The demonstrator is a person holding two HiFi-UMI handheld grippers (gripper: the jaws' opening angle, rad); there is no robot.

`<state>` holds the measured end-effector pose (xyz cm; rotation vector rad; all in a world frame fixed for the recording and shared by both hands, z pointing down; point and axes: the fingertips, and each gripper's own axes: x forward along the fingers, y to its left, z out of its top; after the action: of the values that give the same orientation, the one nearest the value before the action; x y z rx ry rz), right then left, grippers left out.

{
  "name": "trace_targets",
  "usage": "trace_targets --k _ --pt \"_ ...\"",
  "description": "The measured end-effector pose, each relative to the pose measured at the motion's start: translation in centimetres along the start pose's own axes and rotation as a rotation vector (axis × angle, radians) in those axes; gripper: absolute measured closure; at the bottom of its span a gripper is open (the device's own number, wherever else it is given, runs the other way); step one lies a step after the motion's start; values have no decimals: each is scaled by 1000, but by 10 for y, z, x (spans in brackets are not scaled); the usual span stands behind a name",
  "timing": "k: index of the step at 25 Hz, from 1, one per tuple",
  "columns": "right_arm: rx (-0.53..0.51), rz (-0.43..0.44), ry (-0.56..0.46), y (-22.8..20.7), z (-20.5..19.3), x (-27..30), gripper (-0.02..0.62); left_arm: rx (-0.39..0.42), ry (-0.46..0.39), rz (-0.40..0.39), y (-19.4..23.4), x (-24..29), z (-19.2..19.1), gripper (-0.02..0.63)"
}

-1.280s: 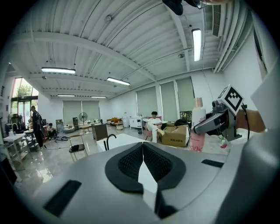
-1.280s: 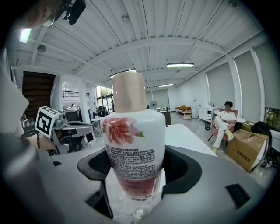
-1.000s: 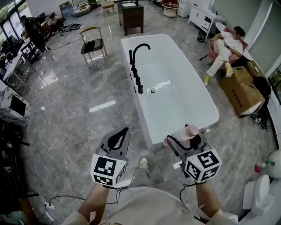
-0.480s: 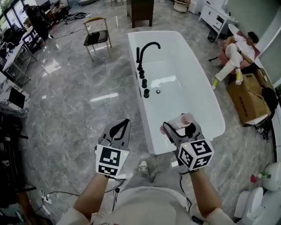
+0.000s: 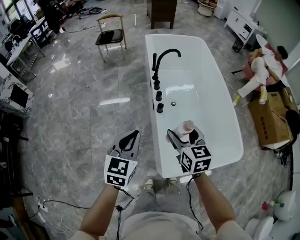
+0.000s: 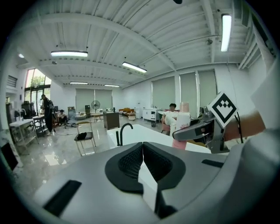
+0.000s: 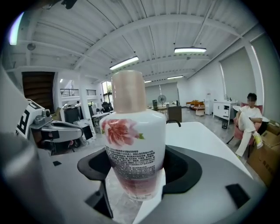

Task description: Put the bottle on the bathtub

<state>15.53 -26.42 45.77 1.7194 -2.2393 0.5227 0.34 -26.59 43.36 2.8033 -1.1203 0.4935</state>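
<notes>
The premises were a large open-plan hall, part office and part test space, not a home bathroom. A freestanding bathtub (image 5: 206, 112) with a black faucet (image 5: 161, 52) stood alone on a polished grey marble floor (image 5: 84, 117). Desks with monitors (image 5: 18, 96) lined one side. A chair (image 5: 110, 36), a dark cabinet (image 5: 161, 11) and a cardboard box (image 5: 269, 119) stood about. Strip lights (image 6: 69, 54) hung from a ribbed ceiling.

Glossy white bathtub (image 5: 220, 117), polished marble floor (image 5: 75, 108).
</notes>
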Motion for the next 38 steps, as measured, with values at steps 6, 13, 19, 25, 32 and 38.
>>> trace_targets --k 6,13,19,25,32,38 --pt "-46 67 25 -21 -18 65 229 -77 29 87 21 45 -28 584" --pt "-93 175 55 -36 -54 135 229 -122 75 149 39 87 -68 584" --pt "-159 224 57 -54 -99 181 229 -132 115 176 40 125 -112 584" --pt "-192 263 67 -59 -144 218 229 -173 162 171 36 146 -165 584" --pt "-194 277 64 -65 -180 244 229 -190 161 141 36 171 -196 584" --pt "-206 300 37 -62 -197 248 227 -187 196 117 34 179 -212 584"
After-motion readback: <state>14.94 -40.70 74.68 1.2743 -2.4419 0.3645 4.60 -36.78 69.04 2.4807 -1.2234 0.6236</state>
